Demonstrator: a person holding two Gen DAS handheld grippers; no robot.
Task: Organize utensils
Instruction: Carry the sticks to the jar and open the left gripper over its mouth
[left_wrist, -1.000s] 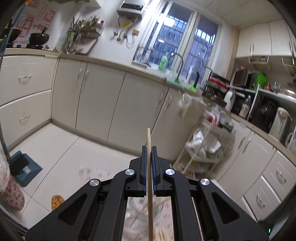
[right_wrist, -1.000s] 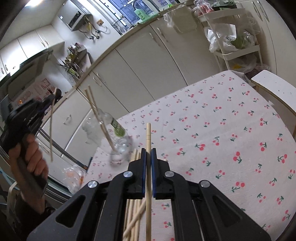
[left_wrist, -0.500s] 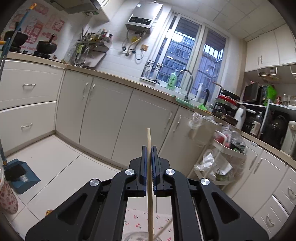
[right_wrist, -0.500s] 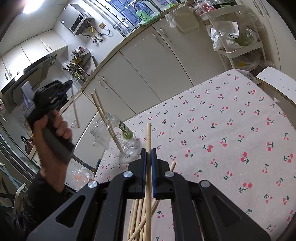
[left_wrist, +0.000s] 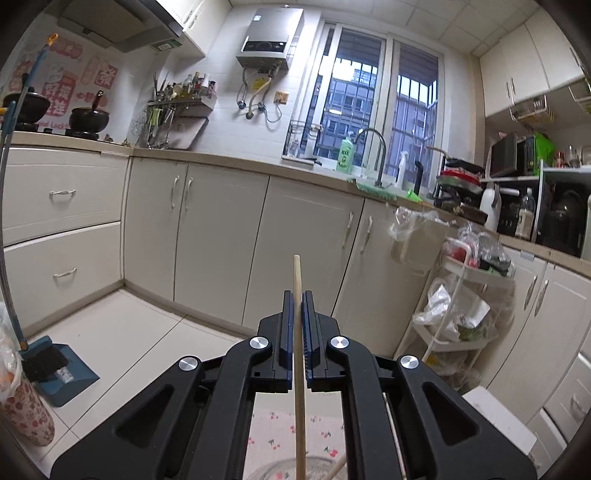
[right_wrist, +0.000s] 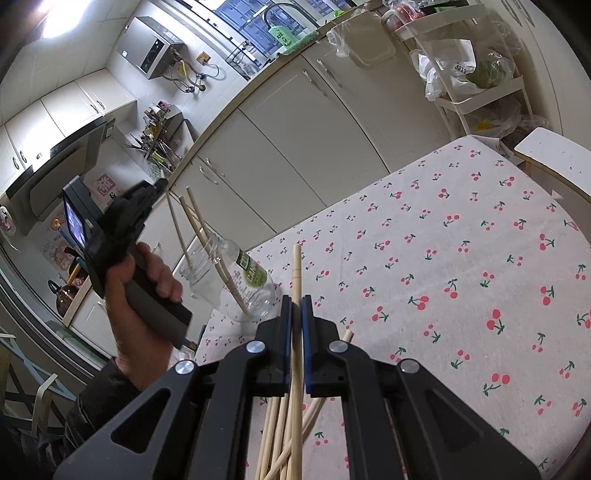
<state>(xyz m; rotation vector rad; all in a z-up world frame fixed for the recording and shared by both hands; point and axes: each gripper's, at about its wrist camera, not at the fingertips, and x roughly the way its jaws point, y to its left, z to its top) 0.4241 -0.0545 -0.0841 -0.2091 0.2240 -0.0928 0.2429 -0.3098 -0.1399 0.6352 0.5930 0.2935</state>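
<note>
Right wrist view: left tool (right_wrist: 162, 184) clamped on a chopstick (right_wrist: 177, 229), its lower end now inside the glass jar (right_wrist: 236, 284) mouth below that tool; a second ago it hung clear to the side. Two sticks already in jar. Likely next: release. Right tool (right_wrist: 294, 299) shut on another chopstick (right_wrist: 295, 273), unmoved, above loose chopsticks (right_wrist: 277, 435) on the cherry-cloth bench (right_wrist: 461, 258). Left wrist view: jar rim (left_wrist: 288, 469) under the tool.

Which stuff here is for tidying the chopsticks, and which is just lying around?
For the job:
left claw with its chopstick
right claw with its chopstick
glass jar
loose chopsticks

Just lying about:
dustpan
green soap bottle
storage cart
</note>
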